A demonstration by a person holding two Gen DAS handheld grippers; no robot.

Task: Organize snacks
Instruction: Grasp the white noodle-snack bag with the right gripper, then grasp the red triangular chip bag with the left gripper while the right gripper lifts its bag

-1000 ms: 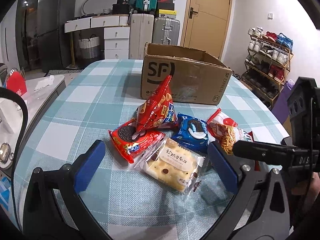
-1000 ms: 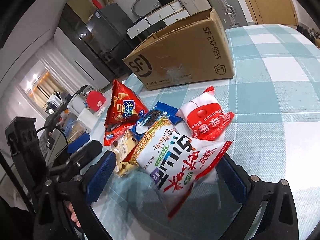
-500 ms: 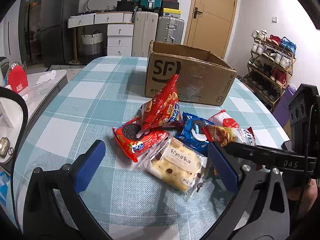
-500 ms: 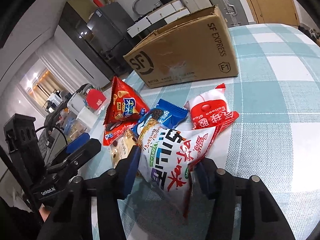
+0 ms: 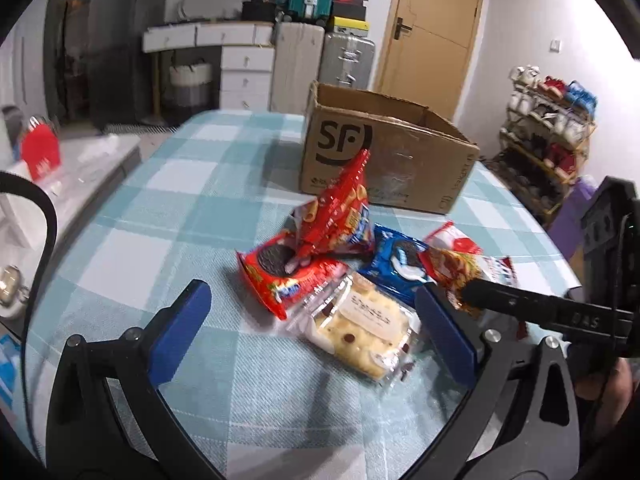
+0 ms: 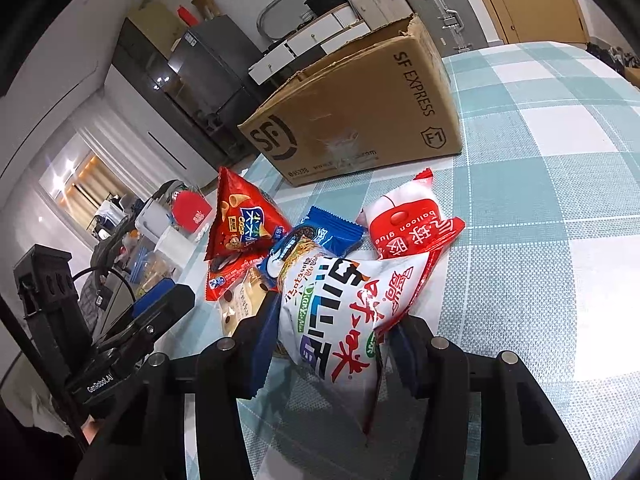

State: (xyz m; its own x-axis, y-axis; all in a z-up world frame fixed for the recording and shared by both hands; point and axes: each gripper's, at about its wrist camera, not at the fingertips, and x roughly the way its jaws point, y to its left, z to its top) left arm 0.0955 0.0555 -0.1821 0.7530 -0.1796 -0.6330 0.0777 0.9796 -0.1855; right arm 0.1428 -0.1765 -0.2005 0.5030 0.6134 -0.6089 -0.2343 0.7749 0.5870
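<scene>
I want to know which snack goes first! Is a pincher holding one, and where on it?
Yes. The right gripper pinches the white noodle snack bag across its near, lower end. The left gripper holds nothing.

Soft indoor light, fairly dim. Glare whitens the tablecloth [image 6: 592, 312] at its right edge, and a bright window [image 6: 76, 184] glows far left. Both views bend and blacken at the corners; the left one is slightly blurred.
</scene>
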